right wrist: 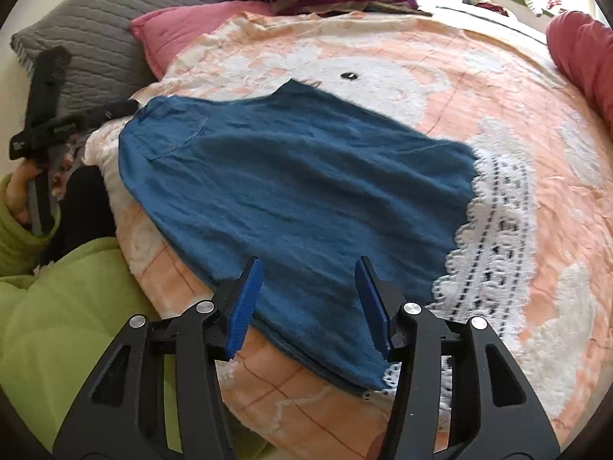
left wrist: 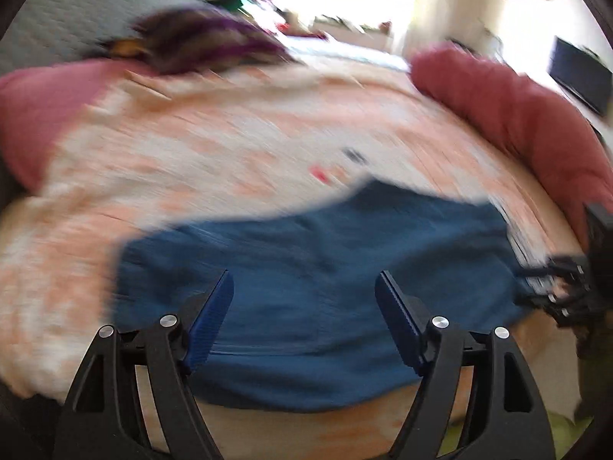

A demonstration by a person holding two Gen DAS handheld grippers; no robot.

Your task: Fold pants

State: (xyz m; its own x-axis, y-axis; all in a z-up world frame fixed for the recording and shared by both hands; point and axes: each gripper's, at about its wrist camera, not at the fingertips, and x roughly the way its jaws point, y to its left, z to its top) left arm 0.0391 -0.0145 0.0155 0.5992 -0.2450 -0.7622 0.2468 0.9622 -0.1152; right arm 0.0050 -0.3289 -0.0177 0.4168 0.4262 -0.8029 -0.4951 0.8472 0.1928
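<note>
Jaws stand apart and empty on the left gripper (left wrist: pixel 304 299), its 2 blue pads (left wrist: pixel 212 318) hovering over the blue pants (left wrist: pixel 306 268) in a motion-blurred left wrist view. Folded flat, the pants lie on a bed under a peach-and-white patterned blanket (left wrist: pixel 191 145). A red pillow (left wrist: pixel 517 115) lines the bed's right edge, a pink pillow (left wrist: pixel 34 115) its left, with a striped purple cushion (left wrist: pixel 207 42) behind.

From the right wrist, the right gripper (right wrist: pixel 308 291) also shows its jaws released, nothing between them, poised above the near edge of the pants (right wrist: pixel 299 176). A strip of white lace (right wrist: pixel 494 230) runs along the garment's right side. At far left a hand (right wrist: pixel 23 191) in a lime-green sleeve (right wrist: pixel 57 299) holds the other gripper just off the pants' far corner, before a grey quilted pillow (right wrist: pixel 99 11).
</note>
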